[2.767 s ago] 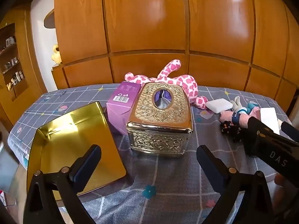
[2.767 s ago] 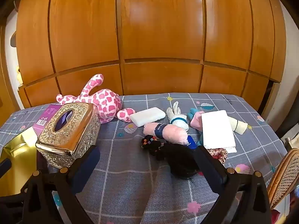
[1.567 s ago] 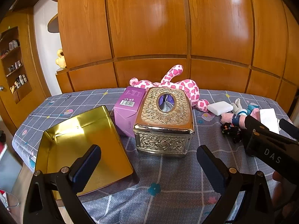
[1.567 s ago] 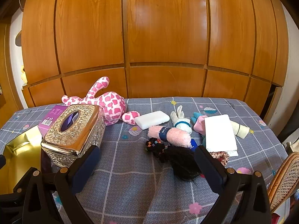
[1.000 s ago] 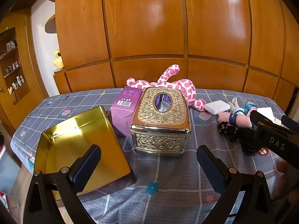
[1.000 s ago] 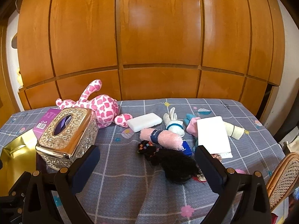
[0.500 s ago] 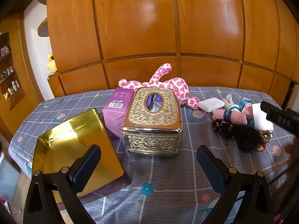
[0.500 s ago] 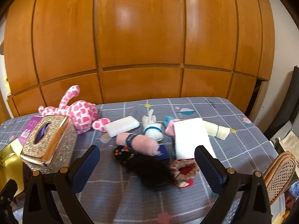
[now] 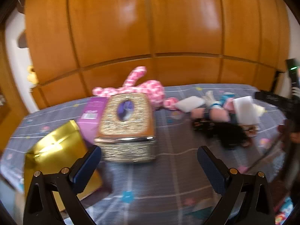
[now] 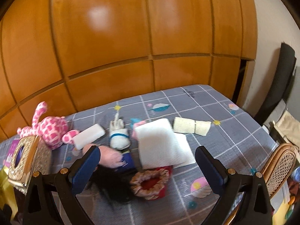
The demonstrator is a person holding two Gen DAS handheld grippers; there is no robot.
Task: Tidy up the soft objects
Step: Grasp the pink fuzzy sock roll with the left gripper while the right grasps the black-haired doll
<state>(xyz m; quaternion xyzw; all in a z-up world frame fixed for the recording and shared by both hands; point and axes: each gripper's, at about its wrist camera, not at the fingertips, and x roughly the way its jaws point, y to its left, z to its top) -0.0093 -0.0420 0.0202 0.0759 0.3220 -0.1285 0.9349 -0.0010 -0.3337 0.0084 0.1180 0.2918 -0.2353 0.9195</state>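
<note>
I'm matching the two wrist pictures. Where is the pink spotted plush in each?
Left wrist: plush at centre, behind the gold tissue box.
Right wrist: plush at far left, behind the same box.
Shared landmark: the white block just right of the plush's foot.

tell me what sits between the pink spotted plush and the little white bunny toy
A white rectangular sponge lies between the pink spotted plush and the white bunny toy, clearest in the right wrist view.
</note>
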